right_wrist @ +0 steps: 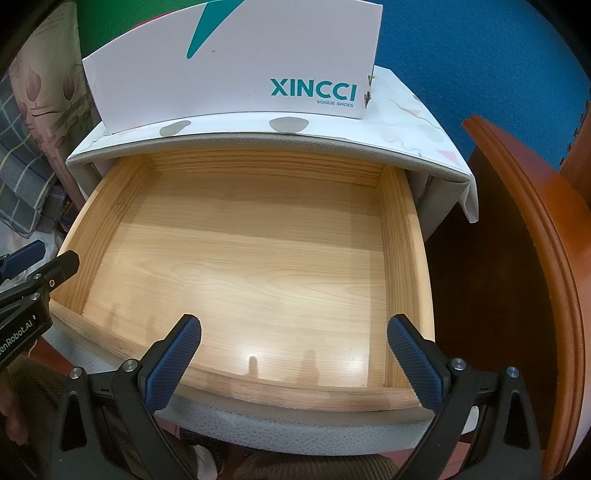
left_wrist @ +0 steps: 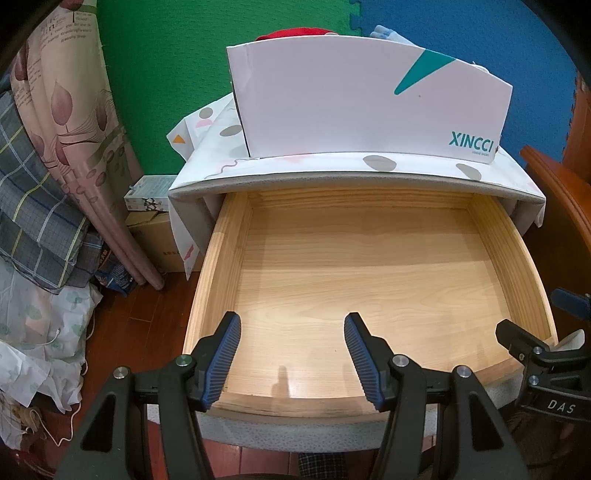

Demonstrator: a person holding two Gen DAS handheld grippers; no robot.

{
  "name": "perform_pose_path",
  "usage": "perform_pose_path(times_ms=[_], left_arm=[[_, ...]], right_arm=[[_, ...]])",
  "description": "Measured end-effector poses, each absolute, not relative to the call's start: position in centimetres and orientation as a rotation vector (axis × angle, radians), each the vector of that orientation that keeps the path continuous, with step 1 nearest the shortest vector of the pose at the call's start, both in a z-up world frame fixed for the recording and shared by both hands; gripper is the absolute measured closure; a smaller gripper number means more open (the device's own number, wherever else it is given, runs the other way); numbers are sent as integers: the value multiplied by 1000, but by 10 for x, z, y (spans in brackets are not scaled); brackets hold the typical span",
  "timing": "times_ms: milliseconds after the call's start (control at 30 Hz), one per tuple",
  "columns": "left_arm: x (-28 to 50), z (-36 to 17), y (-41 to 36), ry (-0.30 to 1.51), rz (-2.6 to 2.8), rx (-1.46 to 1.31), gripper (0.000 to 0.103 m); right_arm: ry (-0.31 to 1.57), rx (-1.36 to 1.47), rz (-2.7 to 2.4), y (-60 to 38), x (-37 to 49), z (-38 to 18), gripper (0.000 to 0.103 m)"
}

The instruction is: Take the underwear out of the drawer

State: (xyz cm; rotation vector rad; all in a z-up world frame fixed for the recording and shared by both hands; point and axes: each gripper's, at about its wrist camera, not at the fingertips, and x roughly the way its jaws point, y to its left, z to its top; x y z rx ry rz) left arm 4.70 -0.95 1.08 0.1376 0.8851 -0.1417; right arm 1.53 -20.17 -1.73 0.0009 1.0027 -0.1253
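The pale wooden drawer (left_wrist: 218,258) (right_wrist: 402,258) stands pulled out, and only its bare bottom shows; I see no underwear in it. My left gripper (left_wrist: 293,321) hovers above the drawer's front left, open with nothing between its blue pads. Over the front right, my right gripper (right_wrist: 294,321) is open wider and also empty. Each gripper shows at the edge of the other's view: the right gripper (left_wrist: 539,314) and the left gripper (right_wrist: 44,258). Red cloth (left_wrist: 295,33) and light blue cloth (left_wrist: 384,34) peek out over a white shoe box (left_wrist: 369,99) (right_wrist: 240,62) on the cabinet top.
A dotted white cover (left_wrist: 369,162) drapes the cabinet top. A reddish wooden furniture edge (right_wrist: 517,221) curves close on the right. Left of the cabinet are folded bedding (left_wrist: 55,166), cardboard boxes (left_wrist: 155,236) and bags on the wood floor.
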Motion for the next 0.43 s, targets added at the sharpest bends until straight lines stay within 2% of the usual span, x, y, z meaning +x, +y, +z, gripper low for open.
perform_pose_path(times_ms=[433], left_arm=[[44,10,-14,869,-153,157,43]], right_arm=[[1003,0,-126,-202,15,-17,3]])
